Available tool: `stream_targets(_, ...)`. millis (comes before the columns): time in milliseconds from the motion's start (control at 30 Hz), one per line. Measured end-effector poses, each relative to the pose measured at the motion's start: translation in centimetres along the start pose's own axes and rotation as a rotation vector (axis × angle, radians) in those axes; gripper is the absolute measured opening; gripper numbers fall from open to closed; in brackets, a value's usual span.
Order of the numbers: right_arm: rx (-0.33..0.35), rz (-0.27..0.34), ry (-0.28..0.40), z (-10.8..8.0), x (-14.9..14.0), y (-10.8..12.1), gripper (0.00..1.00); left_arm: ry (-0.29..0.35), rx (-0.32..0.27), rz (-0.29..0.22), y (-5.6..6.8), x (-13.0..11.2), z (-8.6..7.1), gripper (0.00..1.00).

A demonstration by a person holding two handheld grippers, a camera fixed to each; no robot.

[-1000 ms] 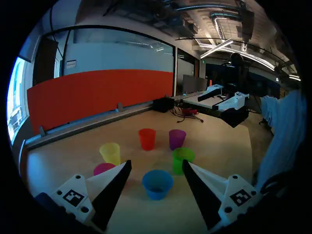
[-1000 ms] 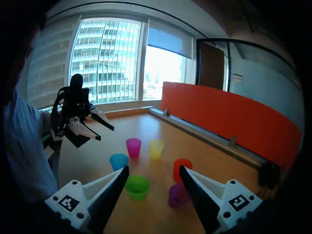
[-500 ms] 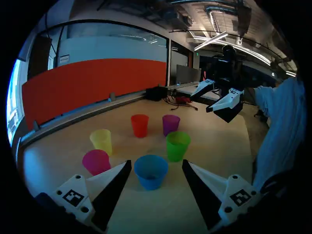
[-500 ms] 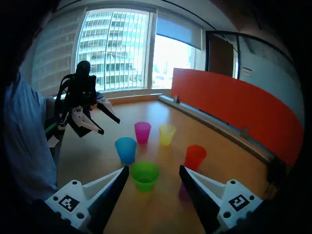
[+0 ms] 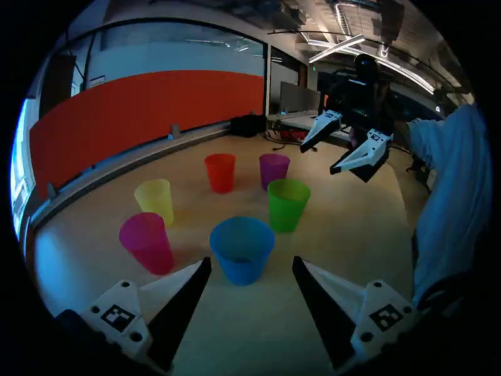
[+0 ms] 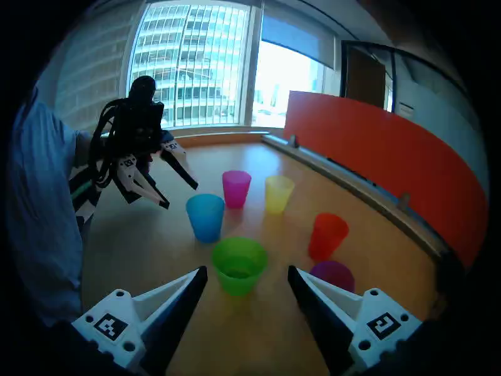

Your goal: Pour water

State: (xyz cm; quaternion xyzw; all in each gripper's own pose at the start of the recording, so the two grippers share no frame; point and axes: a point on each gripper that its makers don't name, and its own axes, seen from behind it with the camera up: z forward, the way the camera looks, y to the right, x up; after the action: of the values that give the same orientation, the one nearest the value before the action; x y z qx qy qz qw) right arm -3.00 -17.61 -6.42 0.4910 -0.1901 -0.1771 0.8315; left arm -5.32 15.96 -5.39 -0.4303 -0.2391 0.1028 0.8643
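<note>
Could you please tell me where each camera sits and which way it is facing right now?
Left gripper view: rides the left tool, low over the wooden table, facing the blue cup and the orange partition; the open right tool and a person's sleeve show farther right.
Right gripper view: rides the right tool, facing the green cup and the windows; the left tool and sleeve show at left.
Shared: both tools, both cups, table, partition.
</note>
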Motion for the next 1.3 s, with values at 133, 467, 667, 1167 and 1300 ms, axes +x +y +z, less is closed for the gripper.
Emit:
stream_targets(133,0.014,-0.004,-0.020,1.0,-0.8,-0.2,1.00,-0.024,0.001,0.005,-0.4,-0.8,0.7,0.97)
stream_targets(467,0.039,-0.007,-0.055,3.4,-2.4,-0.2,1.00,-0.064,-0.021,-0.009,-1.0,-1.7,2.5,0.97)
stream_targets(667,0.059,0.001,-0.068,4.9,-3.0,-0.3,1.00,-0.074,-0.040,-0.019,-1.0,-1.7,3.6,0.97)
stream_targets(1167,0.079,0.012,-0.073,7.2,-3.2,-0.4,1.00,-0.090,-0.074,-0.007,-0.5,-1.4,5.7,0.97)
stream_targets(1300,0.079,0.015,-0.071,7.5,-3.0,-0.4,1.00,-0.096,-0.076,-0.003,-0.6,-1.4,6.1,0.97)
